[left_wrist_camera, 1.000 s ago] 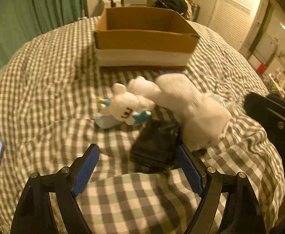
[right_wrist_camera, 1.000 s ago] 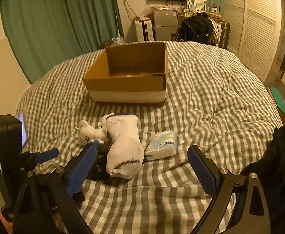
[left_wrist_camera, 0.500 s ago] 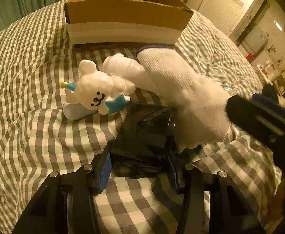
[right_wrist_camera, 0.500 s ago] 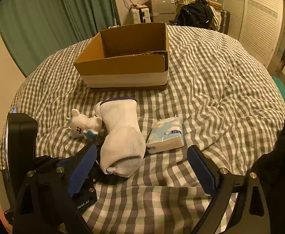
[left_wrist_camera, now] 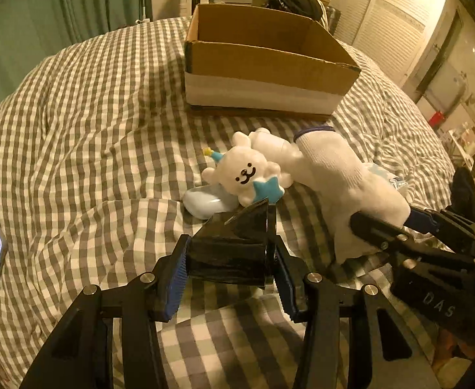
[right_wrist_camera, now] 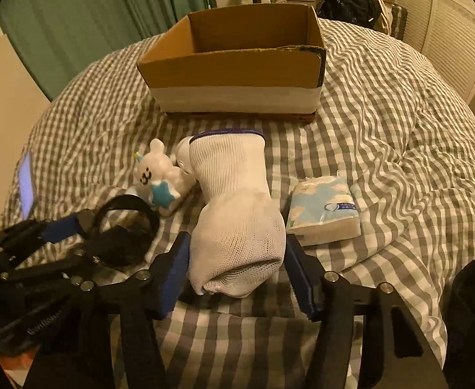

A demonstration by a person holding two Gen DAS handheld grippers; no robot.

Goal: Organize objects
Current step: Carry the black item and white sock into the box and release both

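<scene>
Left-wrist view first: my left gripper (left_wrist_camera: pixel 227 267) pinches a glossy black packet (left_wrist_camera: pixel 234 249) between its blue pads, the packet raised slightly off the checked duvet (left_wrist_camera: pixel 85 136) and creased at its far edge. Just beyond it lie a white bear toy (left_wrist_camera: pixel 247 175) with a blue star, resting on a pale blue oval object (left_wrist_camera: pixel 205 202), and a white knitted glove (left_wrist_camera: pixel 341 178) running off to the right. The cardboard box (left_wrist_camera: pixel 263 74) stands open further back, well apart from the packet. Right-wrist view: my right gripper (right_wrist_camera: pixel 237 267) brackets the fingertip end of the glove, both pads touching or nearly touching the knit; I cannot tell whether the grip is firm. A tissue pack (right_wrist_camera: pixel 323 209) lies just beside the glove on the right, and the box sits beyond. Risks as I judge them: the packet film is slick and crumpled, so it may slide from the pads during transfer; the glove is limp, so its cuff may drag the bear toy, which touches it, or snag on the box rim.
</scene>
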